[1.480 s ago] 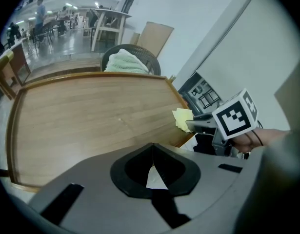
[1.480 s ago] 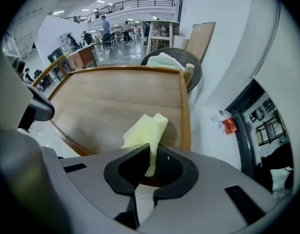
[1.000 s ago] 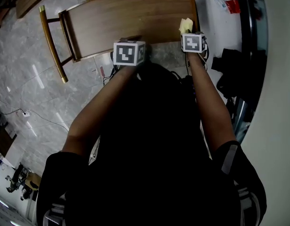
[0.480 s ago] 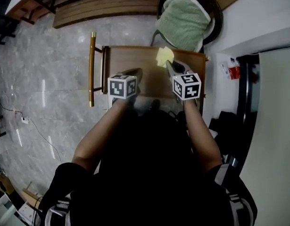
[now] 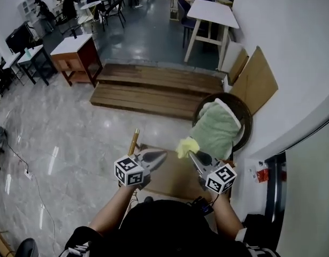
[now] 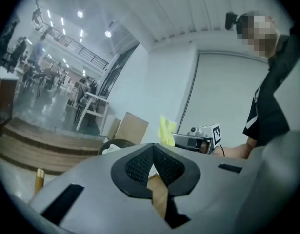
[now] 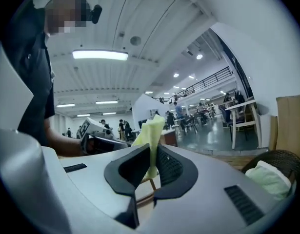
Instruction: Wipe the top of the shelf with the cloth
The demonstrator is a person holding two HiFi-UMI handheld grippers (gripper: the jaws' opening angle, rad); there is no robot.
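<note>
A yellow cloth [image 5: 186,146] hangs pinched in my right gripper [image 5: 192,155], which is shut on it and held up above the brown shelf top [image 5: 172,180]. In the right gripper view the cloth [image 7: 150,129] stands upright between the dark pads [image 7: 170,166]. My left gripper [image 5: 159,155] hovers beside it, over the shelf's left part. Its jaws are shut with nothing held [image 6: 152,148]. From the left gripper view, the cloth [image 6: 166,129] and the right gripper [image 6: 198,136] show off to the right. Both grippers point forward and up, off the shelf.
A round wicker seat [image 5: 243,116] with a green cushion [image 5: 216,127] stands just beyond the shelf, by the white wall. Wooden steps [image 5: 153,90], a cardboard sheet [image 5: 259,82], a white table [image 5: 213,12] and a small wooden cabinet [image 5: 76,58] lie farther off on the glossy floor.
The head view has swung up from the shelf top to the room. Both grippers have lifted off the shelf, the right one still holding the cloth.
</note>
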